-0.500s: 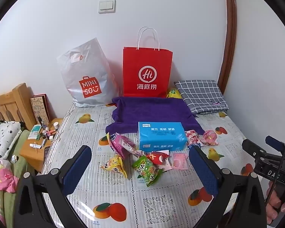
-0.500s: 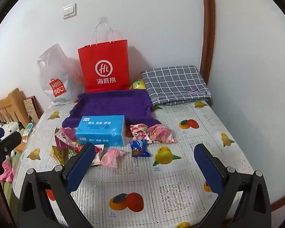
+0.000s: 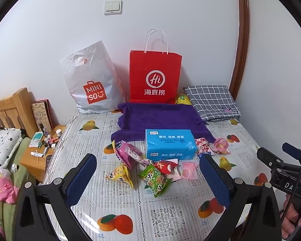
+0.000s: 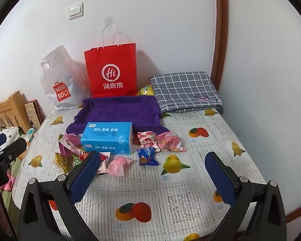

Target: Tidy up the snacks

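Several snack packets lie scattered on a fruit-print table cover around a blue tissue box. Among them are a green packet, a yellow packet, a magenta packet, a red packet, a pink packet, a dark blue packet and two pink packets. My left gripper hovers open above the green and yellow packets, holding nothing. My right gripper hangs open over bare cover in front of the blue packet, empty too.
A red paper bag and a white plastic bag stand against the back wall. A purple towel and a folded checked cloth lie behind the box. A cluttered wooden bedside stand is at left.
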`<action>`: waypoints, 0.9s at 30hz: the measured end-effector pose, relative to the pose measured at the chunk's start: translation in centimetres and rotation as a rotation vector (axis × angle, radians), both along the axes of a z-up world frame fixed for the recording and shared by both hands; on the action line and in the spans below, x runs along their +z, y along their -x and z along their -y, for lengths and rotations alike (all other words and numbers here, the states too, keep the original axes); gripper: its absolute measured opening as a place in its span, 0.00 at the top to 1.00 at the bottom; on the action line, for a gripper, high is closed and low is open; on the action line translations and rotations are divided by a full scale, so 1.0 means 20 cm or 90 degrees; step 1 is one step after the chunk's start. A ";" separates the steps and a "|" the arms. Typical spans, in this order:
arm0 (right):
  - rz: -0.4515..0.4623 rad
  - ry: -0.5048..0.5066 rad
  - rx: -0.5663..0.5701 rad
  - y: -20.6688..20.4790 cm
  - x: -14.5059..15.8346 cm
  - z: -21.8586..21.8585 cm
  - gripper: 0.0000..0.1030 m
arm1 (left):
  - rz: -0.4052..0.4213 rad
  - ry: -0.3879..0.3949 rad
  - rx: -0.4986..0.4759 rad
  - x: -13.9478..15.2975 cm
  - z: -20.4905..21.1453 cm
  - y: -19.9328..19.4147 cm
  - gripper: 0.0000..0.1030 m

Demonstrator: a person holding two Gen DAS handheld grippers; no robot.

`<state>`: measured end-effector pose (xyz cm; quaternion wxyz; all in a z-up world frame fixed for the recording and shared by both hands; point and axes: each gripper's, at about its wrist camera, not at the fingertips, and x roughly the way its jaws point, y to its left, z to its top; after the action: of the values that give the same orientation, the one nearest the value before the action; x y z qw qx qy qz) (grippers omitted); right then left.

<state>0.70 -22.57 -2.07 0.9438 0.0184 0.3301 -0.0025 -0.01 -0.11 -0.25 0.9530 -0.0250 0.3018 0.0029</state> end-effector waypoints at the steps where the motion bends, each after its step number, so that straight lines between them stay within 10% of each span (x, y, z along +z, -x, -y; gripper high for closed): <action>1: 0.001 0.001 0.000 0.00 0.00 0.00 0.01 | 0.000 0.000 0.000 0.00 0.00 0.00 0.00; 27: 0.014 -0.006 0.012 0.02 0.03 -0.03 0.01 | 0.000 0.000 0.003 0.00 0.00 0.01 0.00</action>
<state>0.35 -21.98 -1.47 0.9472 0.0197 0.3198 0.0078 -0.15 -0.05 -0.25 0.9531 -0.0257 0.3017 0.0054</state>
